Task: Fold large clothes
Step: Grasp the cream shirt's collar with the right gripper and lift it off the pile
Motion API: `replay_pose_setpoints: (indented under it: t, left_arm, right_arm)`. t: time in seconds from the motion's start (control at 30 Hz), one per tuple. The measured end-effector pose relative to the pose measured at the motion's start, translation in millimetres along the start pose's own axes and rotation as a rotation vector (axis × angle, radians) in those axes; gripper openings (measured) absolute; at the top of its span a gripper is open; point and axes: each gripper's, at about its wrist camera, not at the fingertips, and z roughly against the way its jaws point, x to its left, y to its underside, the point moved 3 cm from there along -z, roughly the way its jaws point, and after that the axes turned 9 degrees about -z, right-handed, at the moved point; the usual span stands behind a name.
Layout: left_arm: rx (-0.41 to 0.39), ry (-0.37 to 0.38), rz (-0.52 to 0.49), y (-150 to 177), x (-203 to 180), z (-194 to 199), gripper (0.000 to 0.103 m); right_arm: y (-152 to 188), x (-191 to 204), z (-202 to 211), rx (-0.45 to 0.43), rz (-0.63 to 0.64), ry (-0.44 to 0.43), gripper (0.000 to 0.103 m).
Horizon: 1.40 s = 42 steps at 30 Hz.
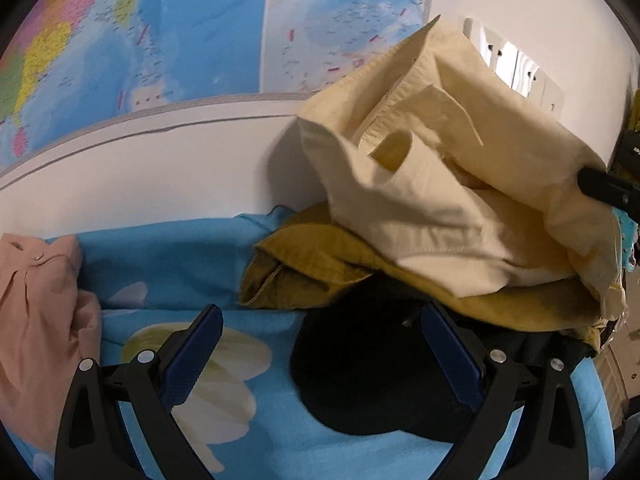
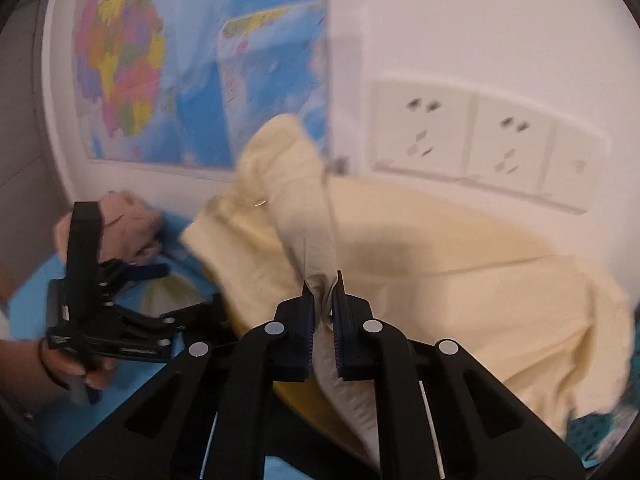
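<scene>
A pale yellow shirt [image 1: 432, 184] hangs bunched and lifted above a pile of clothes at the right. It also shows in the right wrist view [image 2: 440, 272]. My right gripper [image 2: 323, 280] is shut on a fold of this shirt and holds it up. My right gripper shows at the right edge of the left wrist view [image 1: 600, 188]. My left gripper [image 1: 320, 332] is open and empty, low over the bed in front of the pile. It shows from the side in the right wrist view [image 2: 168, 280], held by a hand.
Under the shirt lie a mustard garment [image 1: 320, 276] and a black garment [image 1: 372, 380]. A pink garment [image 1: 36, 320] lies at the left. All rest on a blue flowered sheet [image 1: 168, 264]. A wall with a map [image 1: 160, 32] and sockets [image 2: 480, 140] stands close behind.
</scene>
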Motion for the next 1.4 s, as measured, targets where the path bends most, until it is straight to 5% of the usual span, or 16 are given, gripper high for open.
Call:
replay_pose_setpoints:
  t: [0.03,0.1,0.13,0.3,0.33,0.37,0.43,0.6,0.77,1.07,1.17,1.23,1.27,1.3,1.4]
  left_arm:
    - [-0.005,0.003,-0.003,-1,-1,0,0.096]
    - [-0.008,0.003,-0.008,-6,-4,-3,0.096]
    - [-0.01,0.006,-0.008,-7,-4,-5,0.096]
    - [-0.009,0.023,-0.01,-11,1,-14,0.096]
    - [-0.009,0.021,-0.014,-11,1,-15,0.096]
    - [-0.011,0.022,-0.018,-11,2,-16,0.096]
    - [-0.02,0.024,-0.03,-13,3,-17,0.096]
    - [-0.056,0.057,-0.044,-16,3,-12,0.096]
    - [-0.141,0.173,-0.092,-33,-8,-6,0.096]
    - [-0.262,0.305,-0.188,-82,-39,-14,0.096]
    - [-0.244,0.433,-0.197,-102,-48,-36,0.096]
    - [-0.251,0.482,-0.224,-109,-58,-46,0.071]
    - [-0.243,0.477,-0.237,-113,-64,-51,0.028]
    - [-0.222,0.485,-0.237,-116,-67,-55,0.001]
    - [-0.274,0.484,-0.221,-136,-74,-38,0.001]
  right_arm:
    - [0,-1,-4,-0.003,0.023,0.05,0.021]
    - [2,-2,-23,0.043,0.016,0.099,0.073]
    - [0,-4,-30,0.055,0.029,0.115,0.075]
    - [1,25,-74,0.101,0.189,0.17,0.073]
    - [2,25,-81,0.115,0.209,0.176,0.052]
    - [2,21,-83,0.118,0.213,0.171,0.003]
    - [-7,11,-75,0.114,0.163,0.17,0.003]
    - [-57,-9,27,-0.133,0.056,0.094,0.002]
    - [-105,-36,123,-0.299,0.008,0.137,0.003]
    - [-105,-65,179,-0.389,-0.043,0.123,0.002]
    - [-100,-80,195,-0.398,-0.054,0.134,0.002]
    - [-98,-80,195,-0.399,-0.066,0.141,0.002]
    - [-97,-84,197,-0.4,-0.071,0.151,0.002]
    - [-98,-84,196,-0.397,-0.078,0.155,0.002]
    - [-97,-98,215,-0.417,-0.106,0.214,0.002]
